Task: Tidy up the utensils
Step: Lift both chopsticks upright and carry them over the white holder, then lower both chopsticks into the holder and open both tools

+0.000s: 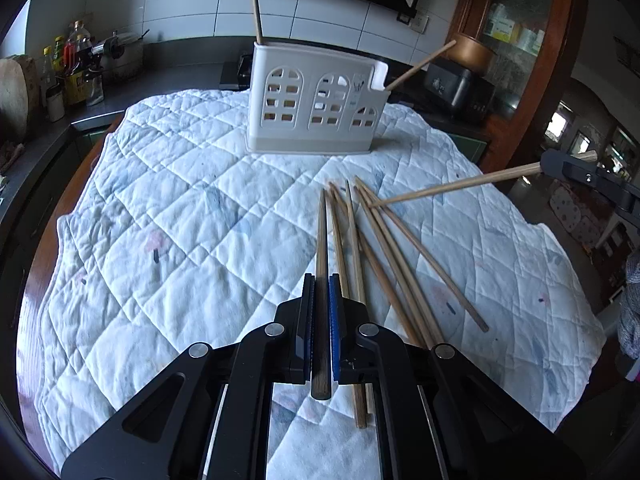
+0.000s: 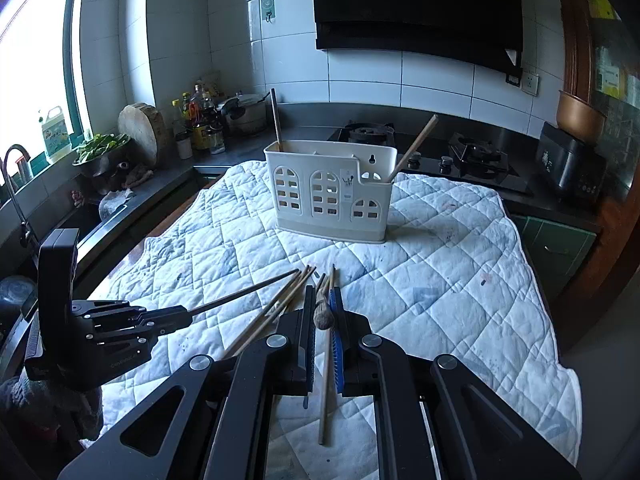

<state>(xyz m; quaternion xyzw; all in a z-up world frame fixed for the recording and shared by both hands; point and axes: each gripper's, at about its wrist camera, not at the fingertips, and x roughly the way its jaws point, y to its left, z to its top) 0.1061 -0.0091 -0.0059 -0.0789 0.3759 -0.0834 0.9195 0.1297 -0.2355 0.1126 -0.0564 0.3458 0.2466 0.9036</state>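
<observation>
L gripper (image 1: 321, 280): jaws clamped on a darker round wooden chopstick (image 1: 321, 240), blue ribbed pads either side, stick's blunt butt end poking back between the black linkage arms. Tip reaches fwd into the loose chopstick pile (image 1: 384, 248) on the quilt.

R gripper (image 2: 322, 300): jaws pinched on another chopstick (image 2: 322, 314), seen end-on in the R wrist view, round worn butt w/ rough grain. In the L wrist view that stick runs slanted from the R gripper down to the pile, tip touching it.

Pile: approx half a dozen pale bamboo/wood sticks, thin, round, tapered, fanned & crossing, matte finish. One lies under the R gripper, running back btwn its arms.

Under it all: white quilted cloth (image 1: 180, 208), diamond stitching, puffy, faint blue/pink prints, wrinkled edges, draped over the worktop.

Well beyond the pile: utensil holder (image 1: 316, 100), cream plastic, boxy, arched window cut-outs w/ grid openings, lower notch compartment on its right side. Two chopsticks stand in it: one near-upright at left end (image 1: 256, 12), one leaning out right from the notch (image 1: 420, 64).

Behind: gas hob (image 2: 440, 148), glossy white wall tiles, sauce bottles (image 2: 200, 120), round wood chopping block (image 2: 142, 132).
</observation>
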